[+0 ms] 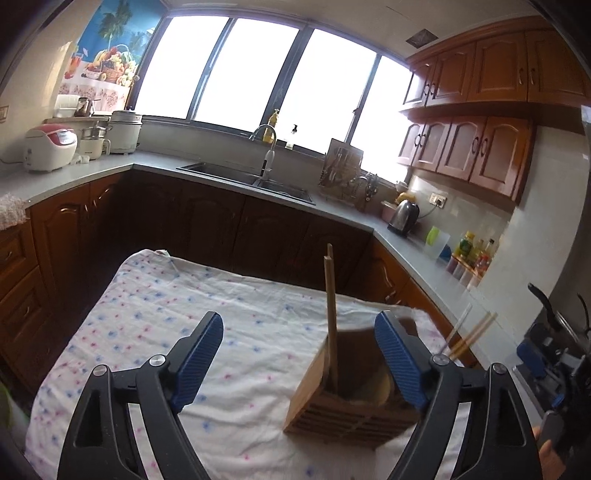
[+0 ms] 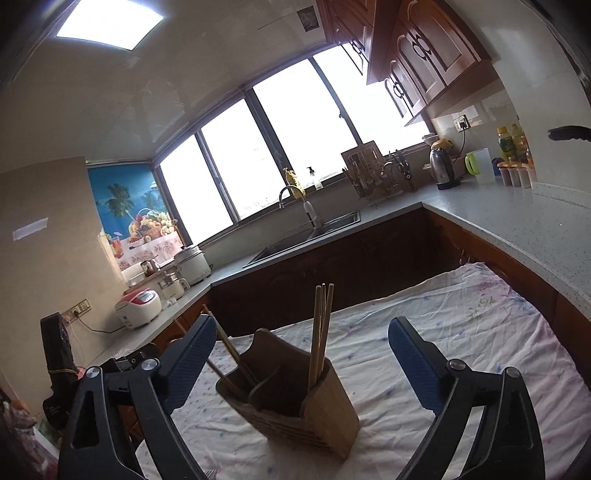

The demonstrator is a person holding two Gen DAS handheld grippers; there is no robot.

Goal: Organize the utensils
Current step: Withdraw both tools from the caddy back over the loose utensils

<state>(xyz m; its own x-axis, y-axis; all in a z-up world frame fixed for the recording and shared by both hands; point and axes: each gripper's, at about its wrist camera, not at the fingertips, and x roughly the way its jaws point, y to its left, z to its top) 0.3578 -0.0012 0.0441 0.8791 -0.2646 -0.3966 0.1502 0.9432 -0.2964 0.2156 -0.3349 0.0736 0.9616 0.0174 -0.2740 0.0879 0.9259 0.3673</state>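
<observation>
chopsticks (image 2: pixel 320 332) stand in the wooden holder (image 2: pixel 317 417) on the cloth-covered bench (image 2: pixel 461 332), more leaning in its other slot. your left tongs (image 1: pixel 299 362) and right tongs (image 2: pixel 303 365) both gape wide, pinching nothing. looks nearly sorted, with no loose utensils in sight.

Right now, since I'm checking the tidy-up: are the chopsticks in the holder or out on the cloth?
In: the chopsticks stand upright inside the wooden holder; none lie on the cloth.

Kitchen w/ bright windows (image 1: pixel 255 74), wood cabinets (image 1: pixel 495 70), grey countertop (image 2: pixel 498 218), sink (image 1: pixel 243 177), ceiling light (image 2: pixel 110 22).
</observation>
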